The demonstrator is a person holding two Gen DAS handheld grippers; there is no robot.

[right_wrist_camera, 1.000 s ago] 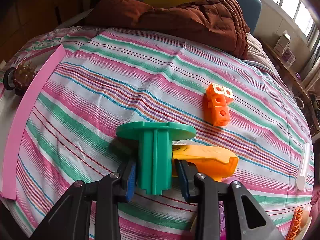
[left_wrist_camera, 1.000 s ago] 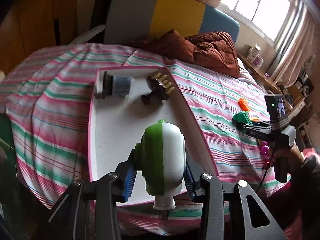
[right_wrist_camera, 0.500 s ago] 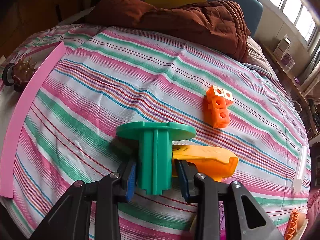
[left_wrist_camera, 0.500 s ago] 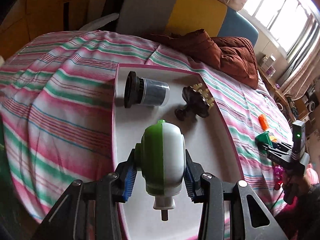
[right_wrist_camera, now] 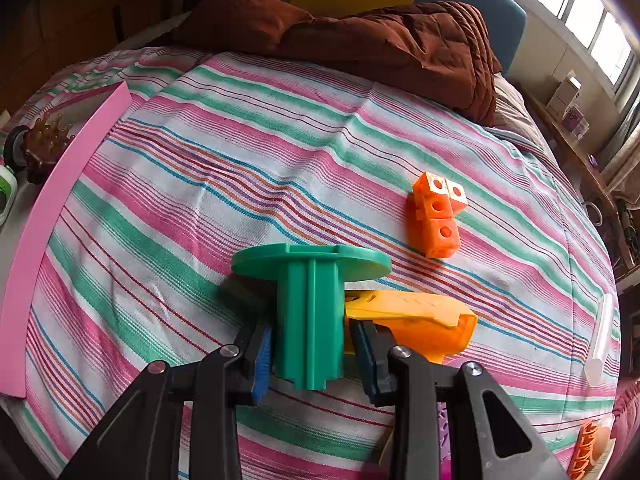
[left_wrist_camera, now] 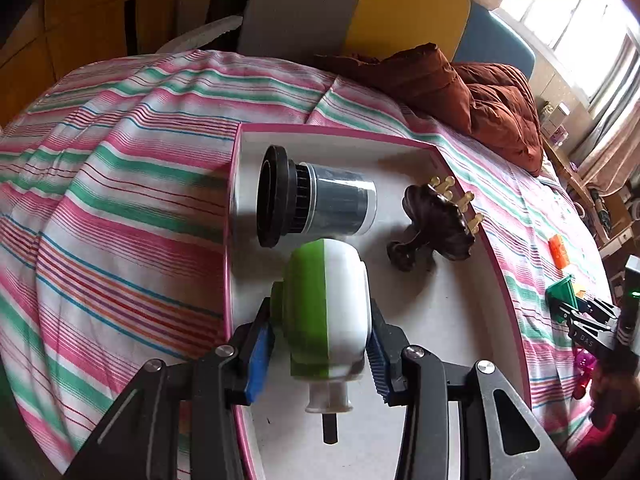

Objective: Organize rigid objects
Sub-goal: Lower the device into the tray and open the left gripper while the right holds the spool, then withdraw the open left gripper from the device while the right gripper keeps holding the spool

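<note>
Inside the pink-rimmed white tray [left_wrist_camera: 400, 142], a black-capped cylinder [left_wrist_camera: 316, 210] and brown bristled brush [left_wrist_camera: 436, 224] already lay. Your left gripper [left_wrist_camera: 320, 344] clamped the green-and-white plastic bottle [left_wrist_camera: 326, 312] above it — right gripper [right_wrist_camera: 310, 346] gripped a green plastic spool [right_wrist_camera: 310, 304]; orange cubes [right_wrist_camera: 436, 216] remained outside.

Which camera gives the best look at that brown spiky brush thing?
The left wrist view: the brown scalp massage brush lies whole and unobstructed inside the pink-rimmed tray. The right wrist view catches only part of it at the far left edge, behind the tray's wall.

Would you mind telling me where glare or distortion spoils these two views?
Left wrist view: the window is blown out white, and the pink-rimmed tray bows with fisheye curvature. Right wrist view: evenly lit, the striped bedspread bulges, corners go dark.
</note>
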